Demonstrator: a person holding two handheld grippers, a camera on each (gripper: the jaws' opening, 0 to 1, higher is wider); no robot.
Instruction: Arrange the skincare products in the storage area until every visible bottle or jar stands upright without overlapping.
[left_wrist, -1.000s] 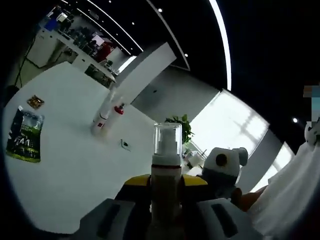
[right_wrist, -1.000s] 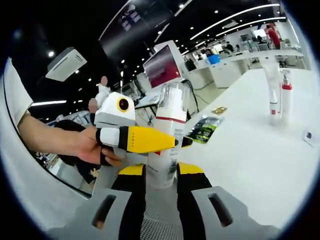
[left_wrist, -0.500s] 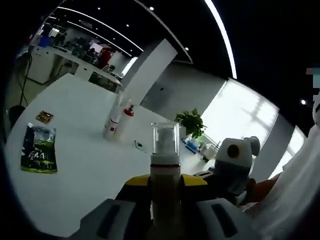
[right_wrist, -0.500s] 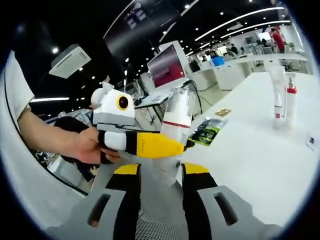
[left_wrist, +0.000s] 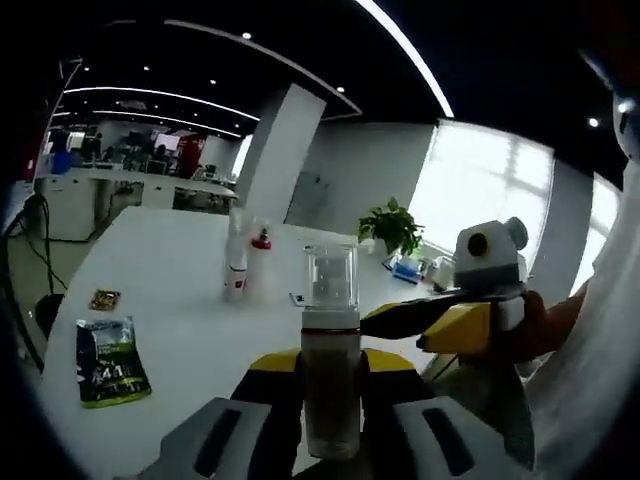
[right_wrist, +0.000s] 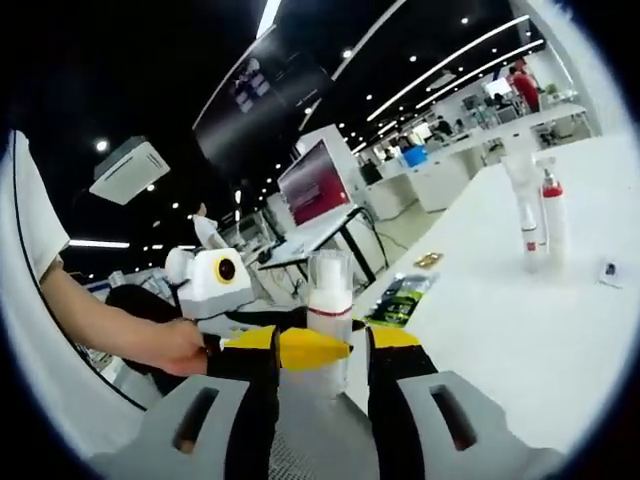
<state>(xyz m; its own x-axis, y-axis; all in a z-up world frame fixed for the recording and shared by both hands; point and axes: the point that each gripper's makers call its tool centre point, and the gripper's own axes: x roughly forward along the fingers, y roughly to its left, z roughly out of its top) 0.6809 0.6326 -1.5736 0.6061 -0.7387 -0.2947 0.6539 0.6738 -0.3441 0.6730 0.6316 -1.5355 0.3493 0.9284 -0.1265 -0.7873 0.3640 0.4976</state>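
A pump bottle (left_wrist: 330, 390) with a clear cap and pale body stands upright between the jaws of my left gripper (left_wrist: 332, 365), which is shut on it above the white table (left_wrist: 170, 330). In the right gripper view the same bottle (right_wrist: 329, 290) sits just beyond my right gripper (right_wrist: 322, 345), whose jaws stand open and apart from it. The left gripper (right_wrist: 215, 285) reaches in from the left there, its yellow jaws across the bottle's body. The right gripper (left_wrist: 490, 270) shows at the right of the left gripper view, its jaw tips close beside the bottle.
Two slim bottles, one clear-capped (left_wrist: 238, 270) and one red-capped (left_wrist: 262, 262), stand upright together far out on the table (right_wrist: 540, 320). A green packet (left_wrist: 110, 360), a small brown packet (left_wrist: 103, 298) and a small card (left_wrist: 298, 298) lie flat. A person's hand (right_wrist: 175, 345) holds the left gripper.
My right gripper has opened, let go of the pump bottle and drawn back. The left gripper keeps its hold. Both views have tilted toward level.
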